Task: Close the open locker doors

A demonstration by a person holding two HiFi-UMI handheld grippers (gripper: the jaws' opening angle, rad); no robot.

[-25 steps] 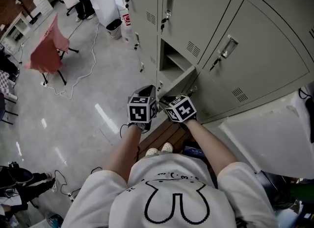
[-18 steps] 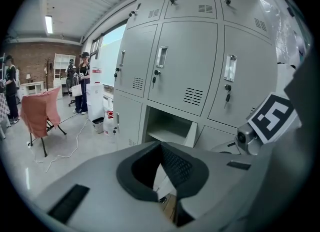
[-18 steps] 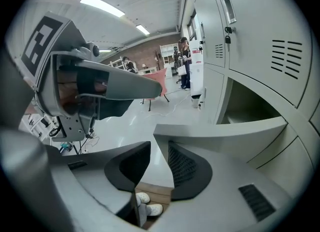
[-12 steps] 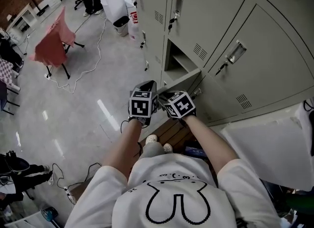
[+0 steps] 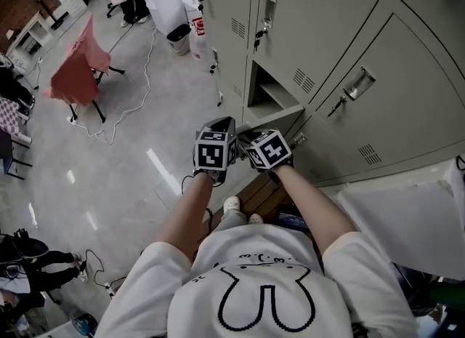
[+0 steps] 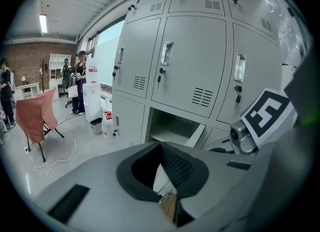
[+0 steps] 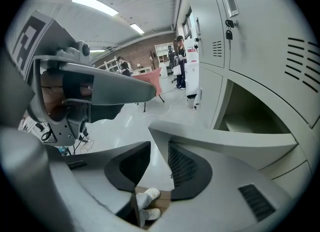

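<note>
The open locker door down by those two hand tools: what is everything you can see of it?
The open locker door is a plain pale grey panel, painted metal by its look, set in the row below a closed door. It hangs from its right side and stands partly swung out, its free edge toward the person. Behind it the compartment shows a shelf. The left gripper and right gripper sit close to that free edge; whether either touches it cannot be told.
</note>
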